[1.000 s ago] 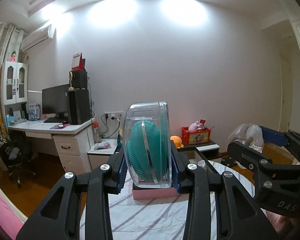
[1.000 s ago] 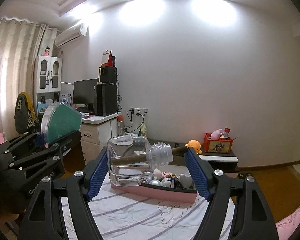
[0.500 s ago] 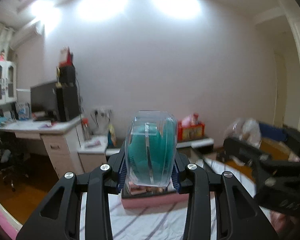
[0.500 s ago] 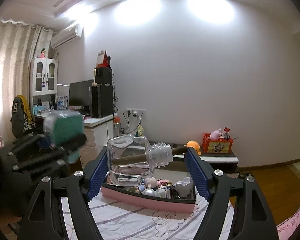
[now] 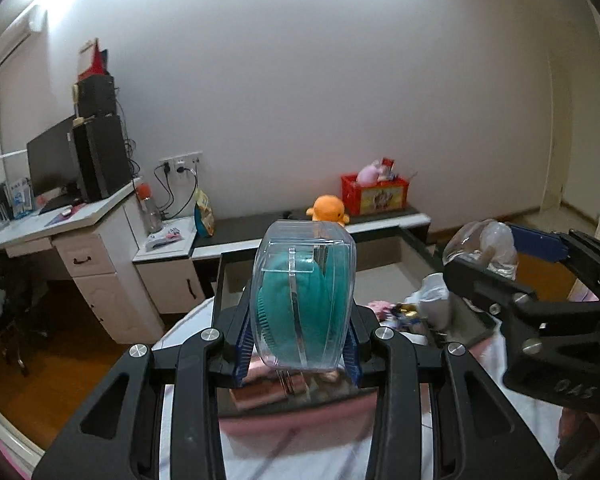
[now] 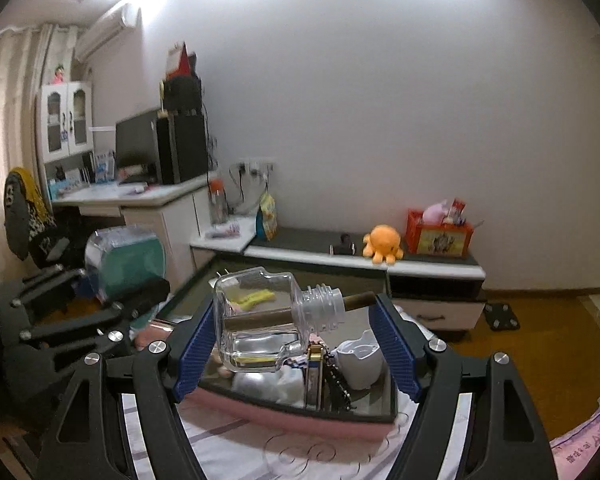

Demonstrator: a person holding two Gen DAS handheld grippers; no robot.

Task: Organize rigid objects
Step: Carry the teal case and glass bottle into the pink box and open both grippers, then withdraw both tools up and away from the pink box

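My left gripper (image 5: 298, 344) is shut on a clear plastic case with a teal brush inside (image 5: 302, 300) and holds it over the near left part of the pink tray (image 5: 300, 416). My right gripper (image 6: 294, 344) is shut on a square clear glass bottle with a brown stick through its neck (image 6: 260, 320), lying sideways above the pink tray (image 6: 284, 414). The tray holds several small items, among them a white cup (image 6: 360, 360). The left gripper with the case also shows in the right wrist view (image 6: 120, 264); the right gripper shows in the left wrist view (image 5: 500, 264).
The tray rests on a white striped cloth (image 6: 236, 452). Behind stands a low dark cabinet (image 6: 432, 264) with an orange plush (image 6: 382, 242) and a red box (image 6: 440, 236). A white desk (image 5: 88, 240) with monitor stands at the left.
Both grippers have moved forward and down towards the pink tray, each holding its object. The tray now looks nearer and fuller in both views.
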